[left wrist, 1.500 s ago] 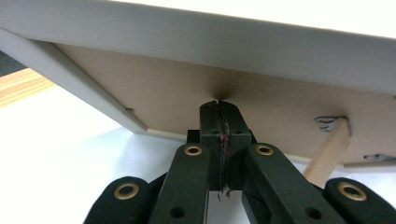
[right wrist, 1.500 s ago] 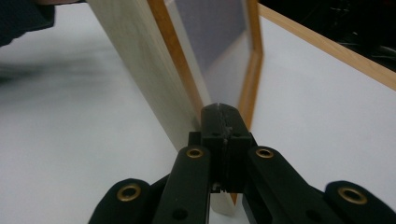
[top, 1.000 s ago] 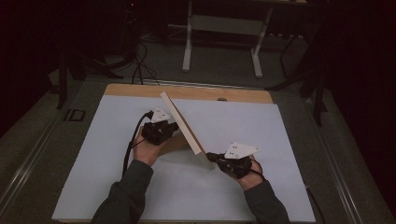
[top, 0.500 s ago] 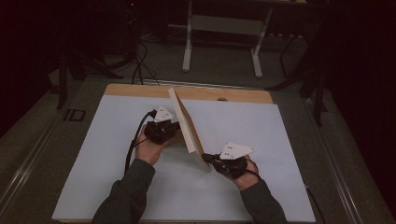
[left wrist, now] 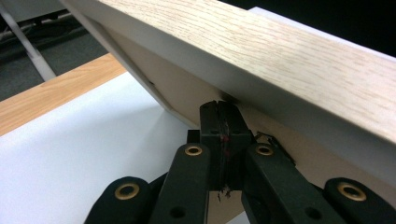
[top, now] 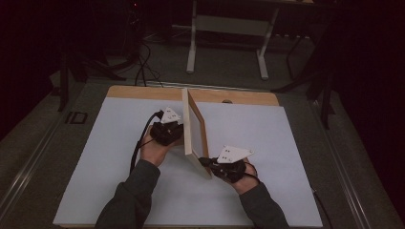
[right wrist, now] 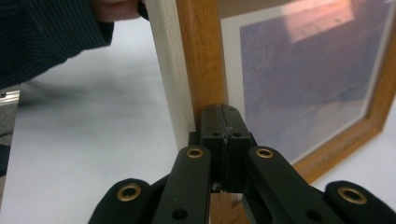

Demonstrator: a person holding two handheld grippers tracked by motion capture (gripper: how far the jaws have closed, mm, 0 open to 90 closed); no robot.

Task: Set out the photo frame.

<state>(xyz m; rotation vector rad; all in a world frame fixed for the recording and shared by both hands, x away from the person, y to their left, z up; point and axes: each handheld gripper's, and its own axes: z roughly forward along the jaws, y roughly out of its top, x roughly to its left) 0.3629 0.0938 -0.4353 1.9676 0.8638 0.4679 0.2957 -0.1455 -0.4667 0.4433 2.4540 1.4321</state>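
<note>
Picture frame [top: 195, 126] stands on the table [top: 95, 167] between both grippers.

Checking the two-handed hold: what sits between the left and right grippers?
The wooden picture frame, standing on edge between left gripper and right gripper, in the high view.

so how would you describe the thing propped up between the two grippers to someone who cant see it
On the white mat covering the table, look between the left gripper and the right gripper. There a picture frame stands on edge. It has a pale wood outer side, a warmer brown front border and a bluish-purple print behind glass.
</note>
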